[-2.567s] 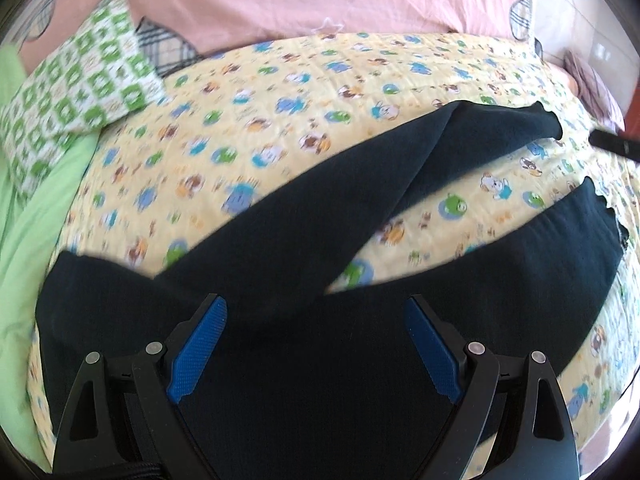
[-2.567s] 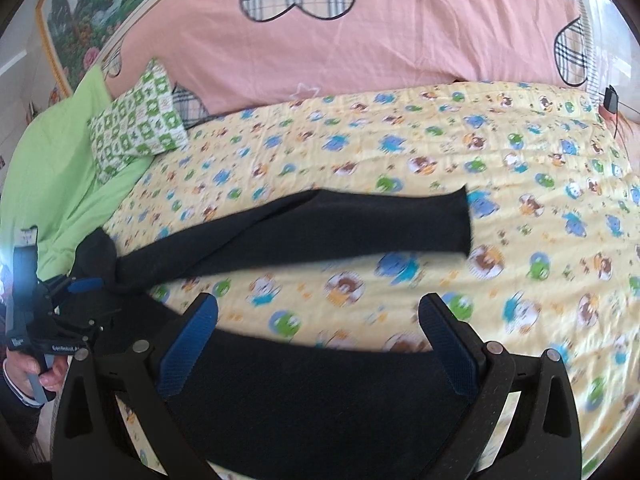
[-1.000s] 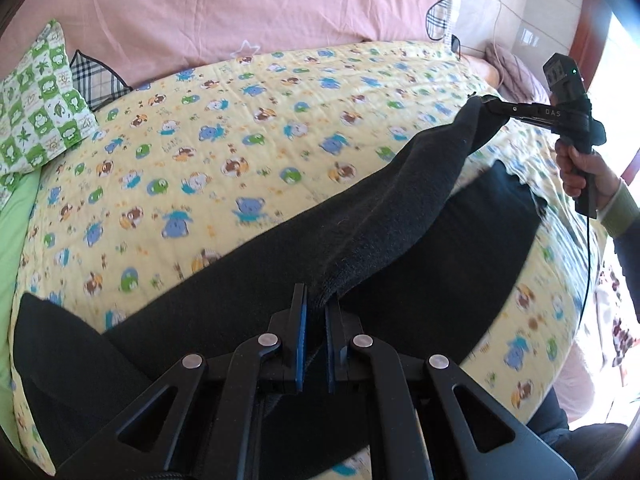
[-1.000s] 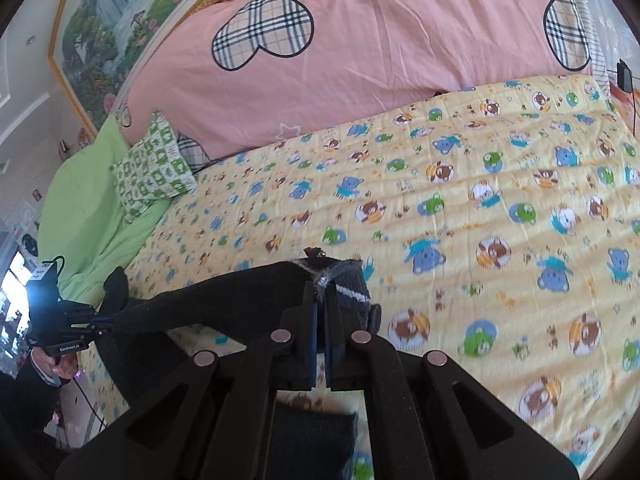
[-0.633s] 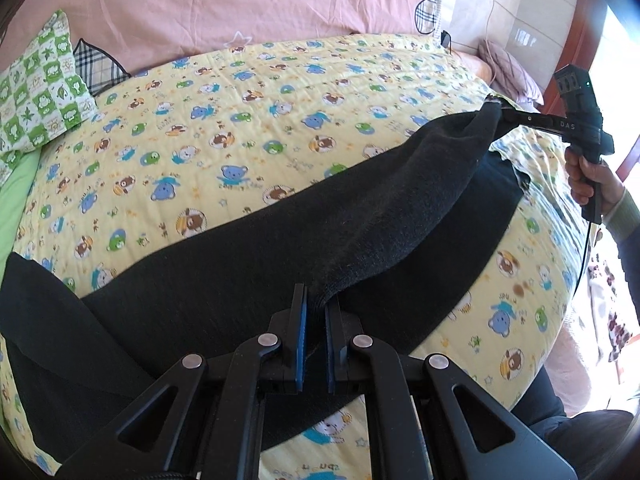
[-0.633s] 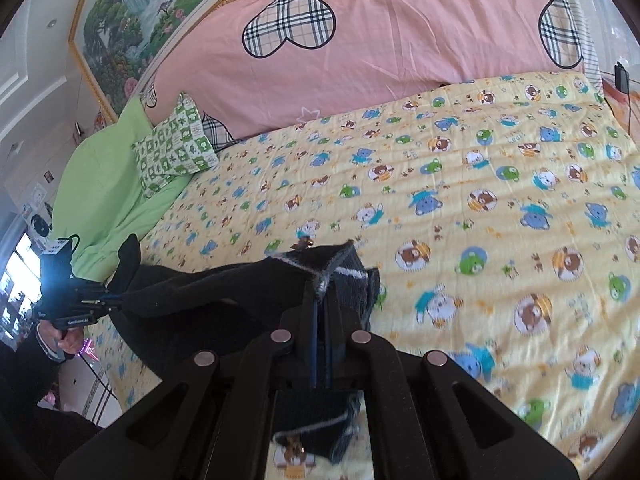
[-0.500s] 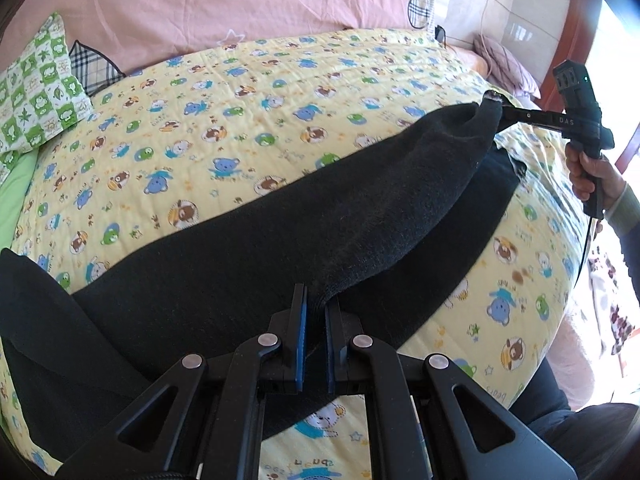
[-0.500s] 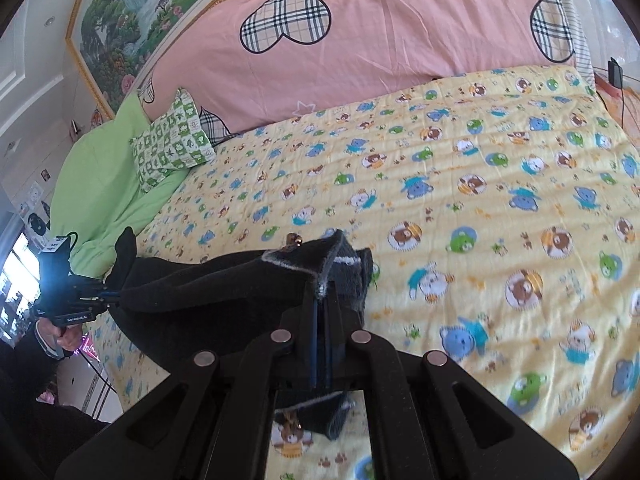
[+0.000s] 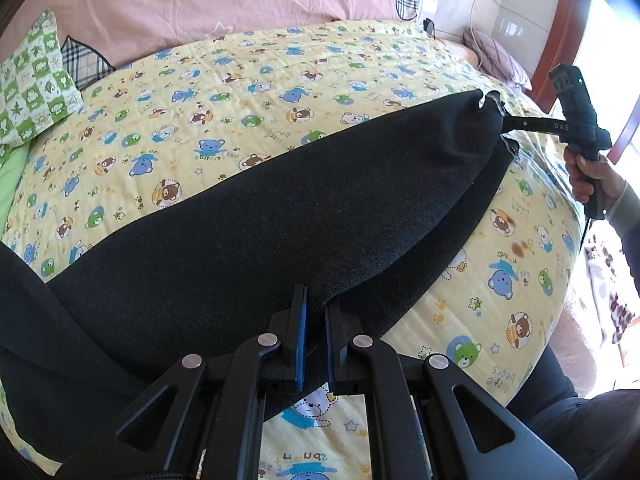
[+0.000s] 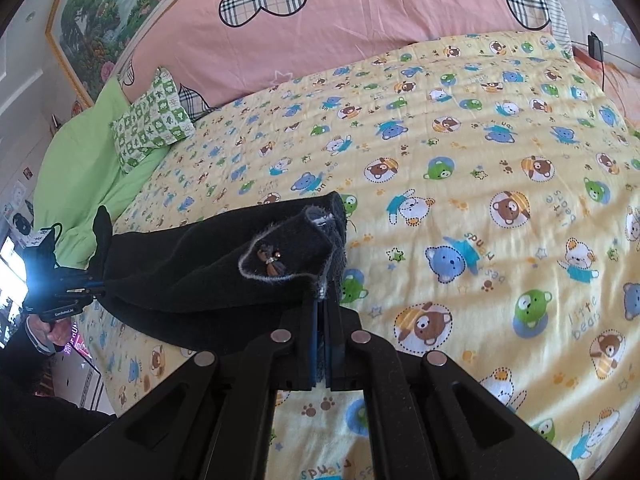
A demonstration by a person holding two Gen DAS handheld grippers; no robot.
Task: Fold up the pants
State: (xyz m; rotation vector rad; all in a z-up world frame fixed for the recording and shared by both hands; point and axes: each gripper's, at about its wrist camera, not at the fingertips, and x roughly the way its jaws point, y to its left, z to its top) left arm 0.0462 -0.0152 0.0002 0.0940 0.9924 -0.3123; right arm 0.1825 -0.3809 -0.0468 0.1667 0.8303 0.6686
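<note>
Stretching across the lower half of both views, the black fleecy fabric pants [image 9: 280, 220] lay on the yellow quilted bedspread printed with cartoon bears [image 9: 248, 92], one leg drawn over the other. The left hand-held gripper [image 9: 315, 320] was closed tight on a fold of the dark cloth at lower centre of its view, blue pads nearly meeting with fabric squeezed between them, probably near the waist end. The right hand-held gripper [image 10: 321, 312] was likewise clamped shut on the far cuff, where a frayed pale hem and a small beaded trinket [image 10: 269, 260] showed just above the jaws. Seen from the left wrist camera, that right tool sat at the right edge of the frame, holding the cuff up off the bed. Gripping both ends at once looked meant to keep the upper leg taut, so it could be laid squarely on the lower one without wrinkling. A pink sheet with plaid hearts [image 10: 360, 20] filled the top of the frame, and a green-and-white checked pillow [image 10: 152, 124] lay at upper left, well apart from the pants.
</note>
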